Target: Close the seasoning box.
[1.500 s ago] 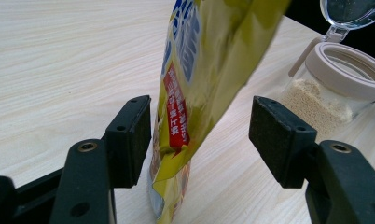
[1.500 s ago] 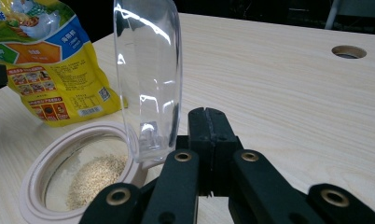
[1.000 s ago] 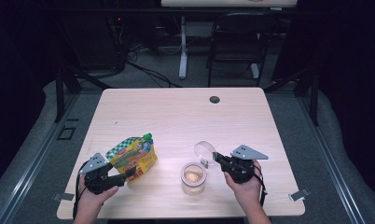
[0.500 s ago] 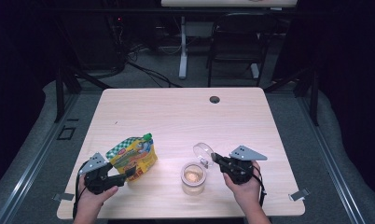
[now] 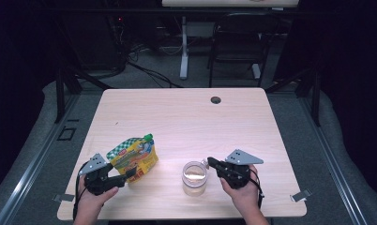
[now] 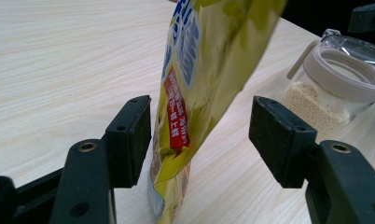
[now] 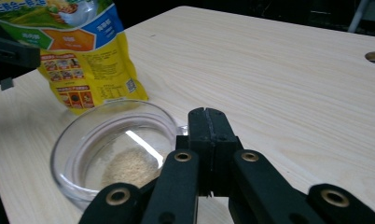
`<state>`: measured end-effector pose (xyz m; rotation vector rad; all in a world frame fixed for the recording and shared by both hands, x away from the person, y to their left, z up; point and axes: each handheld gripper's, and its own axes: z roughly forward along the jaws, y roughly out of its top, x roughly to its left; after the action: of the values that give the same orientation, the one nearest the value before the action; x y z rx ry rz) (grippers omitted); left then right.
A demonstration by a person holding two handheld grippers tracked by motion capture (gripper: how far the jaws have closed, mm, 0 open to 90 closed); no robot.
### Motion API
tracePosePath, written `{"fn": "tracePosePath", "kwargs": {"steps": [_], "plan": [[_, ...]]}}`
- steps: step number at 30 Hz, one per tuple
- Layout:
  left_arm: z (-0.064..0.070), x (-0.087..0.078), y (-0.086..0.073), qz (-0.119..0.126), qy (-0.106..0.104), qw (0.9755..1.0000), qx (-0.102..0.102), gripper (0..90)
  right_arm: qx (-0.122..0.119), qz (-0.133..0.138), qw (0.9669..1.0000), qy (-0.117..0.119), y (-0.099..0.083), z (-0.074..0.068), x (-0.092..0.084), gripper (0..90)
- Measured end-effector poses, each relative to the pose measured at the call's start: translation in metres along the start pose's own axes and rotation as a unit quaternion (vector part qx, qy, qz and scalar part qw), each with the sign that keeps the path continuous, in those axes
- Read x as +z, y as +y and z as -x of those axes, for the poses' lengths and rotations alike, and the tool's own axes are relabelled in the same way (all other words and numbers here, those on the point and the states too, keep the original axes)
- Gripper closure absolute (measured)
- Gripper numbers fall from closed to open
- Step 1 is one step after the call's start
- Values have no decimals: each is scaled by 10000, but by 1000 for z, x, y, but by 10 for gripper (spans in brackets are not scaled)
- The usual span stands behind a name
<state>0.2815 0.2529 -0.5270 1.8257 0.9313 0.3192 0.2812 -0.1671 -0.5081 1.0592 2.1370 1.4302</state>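
So the left tongs (image 6: 199, 135) sat wide open around the bottom of the yellow snack pouch (image 6: 199, 88), pads not touching it, probably lining up a grab so it could be tipped. The pouch stood on the worktop (image 5: 186, 117) beside the glass jar (image 5: 194, 177). Right tongs (image 7: 207, 122) were clenched empty against the jar's rim, likely steadying it.

We note pale matt wood-grain on the table (image 5: 186, 117), glossy printed foil on the pouch (image 5: 134, 157) beside a clear glassy jar (image 5: 194, 178), matt black plastic gripper pads.
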Motion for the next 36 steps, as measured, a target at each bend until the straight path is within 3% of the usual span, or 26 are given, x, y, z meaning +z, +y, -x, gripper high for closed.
{"fn": "tracePosePath", "kwargs": {"steps": [9,24,31,36], "plan": [[0,-1,1,12,14,10000,21,395,-149,-40,9998,121,0,-11,1,900],[0,-11,7,89,45,9999,28,392,-195,19,9996,195,1,-13,-2,870],[-2,-25,14,131,79,9999,76,390,-112,265,9994,191,5,-15,-9,749],[-2,-31,14,23,64,9999,83,384,-198,302,9991,201,9,-19,-10,642]]}}
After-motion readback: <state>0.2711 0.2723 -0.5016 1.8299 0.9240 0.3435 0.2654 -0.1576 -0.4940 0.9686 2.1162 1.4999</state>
